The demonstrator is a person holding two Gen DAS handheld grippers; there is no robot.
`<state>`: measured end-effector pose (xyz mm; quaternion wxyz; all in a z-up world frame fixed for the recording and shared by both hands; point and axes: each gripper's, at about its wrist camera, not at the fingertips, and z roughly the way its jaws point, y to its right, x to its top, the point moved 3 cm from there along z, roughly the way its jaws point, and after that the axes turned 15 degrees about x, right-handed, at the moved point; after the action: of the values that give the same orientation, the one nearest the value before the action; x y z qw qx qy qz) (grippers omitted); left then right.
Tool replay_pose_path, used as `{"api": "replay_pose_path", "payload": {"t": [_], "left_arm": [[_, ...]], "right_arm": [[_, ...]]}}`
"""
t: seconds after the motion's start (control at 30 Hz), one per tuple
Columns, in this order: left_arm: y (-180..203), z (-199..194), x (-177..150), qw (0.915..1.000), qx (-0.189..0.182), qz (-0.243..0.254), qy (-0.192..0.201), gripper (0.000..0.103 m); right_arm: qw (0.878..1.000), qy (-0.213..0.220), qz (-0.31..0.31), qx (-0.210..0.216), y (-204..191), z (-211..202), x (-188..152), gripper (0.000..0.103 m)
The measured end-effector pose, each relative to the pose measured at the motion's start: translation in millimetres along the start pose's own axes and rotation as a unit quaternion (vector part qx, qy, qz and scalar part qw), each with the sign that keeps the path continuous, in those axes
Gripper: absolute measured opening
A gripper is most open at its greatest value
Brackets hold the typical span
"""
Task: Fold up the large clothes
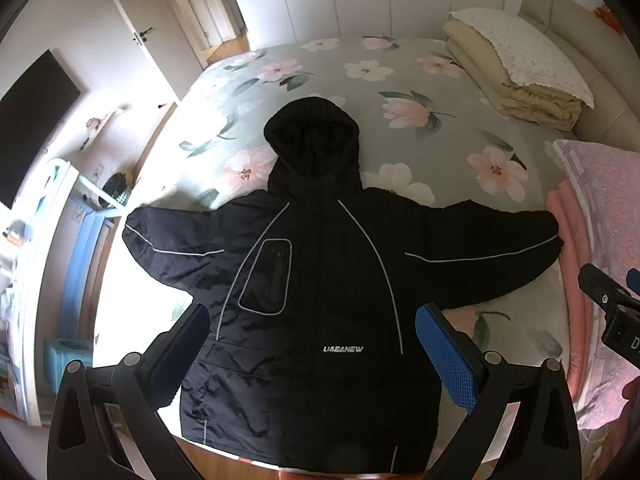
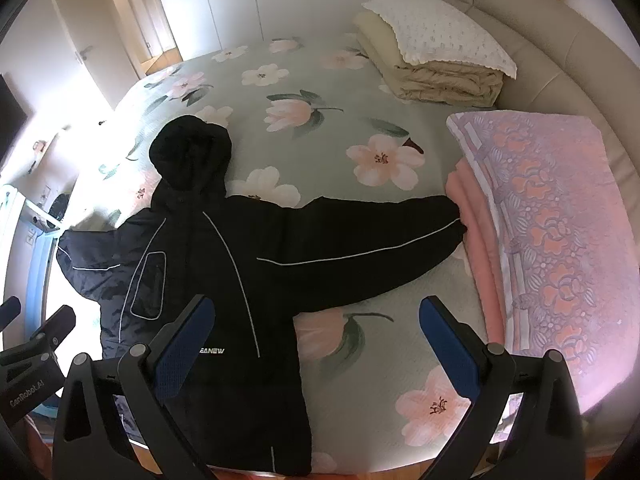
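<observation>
We have the black jacket [image 1: 320,280] spread flat and face up on the bed [image 1: 400,92], hood [image 1: 312,136] pointing away from us toward the far edge and hem hanging at the near edge just under both tools. Its body runs straight away from us, while the two sleeves stretch out sideways, so the widest line of the garment lies across our reach. We hold the left gripper [image 1: 312,356] above the lower body of the jacket, jaws spread wide with nothing between them; the chest and its printed logo [image 1: 343,349] show in the gap. We hold the right gripper [image 2: 316,356] further to the right, also wide apart and empty, with the jacket's side seam under its left finger and bare bedspread under the rest. From there the right sleeve [image 2: 360,244] runs off up and to the right, its cuff touching the folded pink blanket [image 2: 476,248] that lies beside the patterned cover [image 2: 560,240]. The left sleeve [image 1: 172,244] reaches out the other way toward the bed's left edge. In our judgement, the first fold brings a sleeve in over the chest, and each sleeve sits nearer the tool on its own side: the right cuff is a long reach forward and outward for the right gripper, and the blanket pressed against it may make a clean pinch awkward. Neither tool touches the cloth yet.
</observation>
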<state>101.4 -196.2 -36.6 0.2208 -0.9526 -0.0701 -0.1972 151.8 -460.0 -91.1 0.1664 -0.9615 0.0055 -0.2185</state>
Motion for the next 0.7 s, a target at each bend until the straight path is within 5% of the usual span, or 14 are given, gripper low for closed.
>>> {"api": "replay_pose_path", "payload": {"t": [0.4,0.7], "left_arm": [[64.4,64.5,2.9,0.9994,-0.009,0.010,-0.031,0.102],[136.0,139.9,-11.7,0.9970,-0.047,0.035,-0.051,0.102]], "right_arm": [[0.999,-0.031,0.033,0.008,63.2,64.4,-4.0,0.102],[0.983,0.032,0.176,-0.032,227.4,150.0,-11.9,0.102]]}}
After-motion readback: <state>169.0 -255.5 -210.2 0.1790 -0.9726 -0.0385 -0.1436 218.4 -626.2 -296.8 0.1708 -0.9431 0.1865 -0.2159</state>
